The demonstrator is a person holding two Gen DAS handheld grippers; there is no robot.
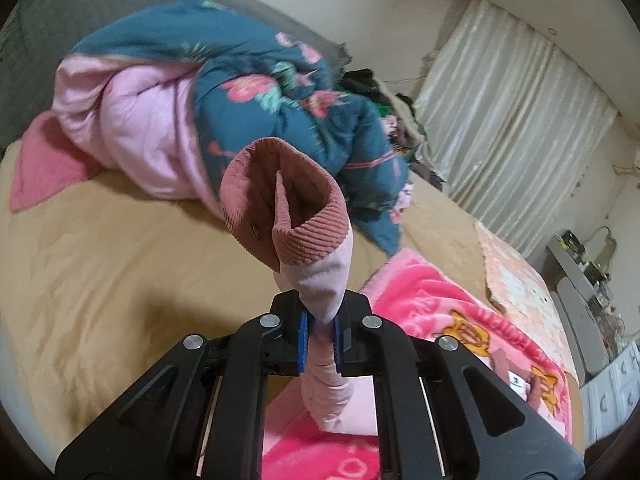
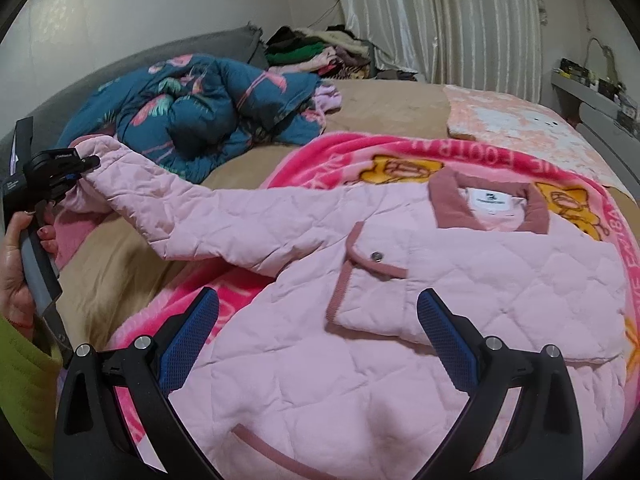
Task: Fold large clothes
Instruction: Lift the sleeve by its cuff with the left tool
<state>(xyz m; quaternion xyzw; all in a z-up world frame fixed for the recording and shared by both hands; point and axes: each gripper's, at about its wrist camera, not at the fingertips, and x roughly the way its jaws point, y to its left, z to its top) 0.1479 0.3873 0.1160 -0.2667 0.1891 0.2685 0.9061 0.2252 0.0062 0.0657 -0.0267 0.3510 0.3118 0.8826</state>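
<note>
Two grippers are working over a bed [image 2: 380, 100] covered in a tan sheet. On it a bright pink cartoon blanket [image 2: 340, 156] is lying, and on that blanket a pale pink quilted jacket [image 2: 460, 272] is spreading out, its darker corduroy collar [image 2: 448, 204] pointing toward 12 o'clock in the right wrist view and a snap pocket [image 2: 372, 264] sitting near the middle.

From the jacket's body one sleeve [image 2: 168, 188] is stretching out toward 10 o'clock, lifted off the sheet. Its end is being pinched by the left gripper [image 2: 74, 176], which a hand [image 2: 16, 264] with painted nails is holding by the handle at 9 o'clock. In the left wrist view that gripper [image 1: 322, 332] is clamping tight on the sleeve fabric between its blue pads [image 1: 304, 340] — the corduroy cuff [image 1: 280, 208] is standing up past the fingertips toward 12 o'clock, mouth gaping, while the rest of the sleeve is hanging down behind the jaws toward 6 o'clock.

The right gripper [image 2: 320, 312] is hovering above the jacket's lower front with its jaws spread wide and nothing between them; whether its tips are brushing the fabric I cannot tell.

At 11 o'clock in the right wrist view a teal floral quilt [image 2: 200, 108] is lying bunched up — beyond it, near 12 o'clock, a heap of clothes [image 2: 316, 52] is sitting against pale curtains [image 2: 440, 16].
</note>
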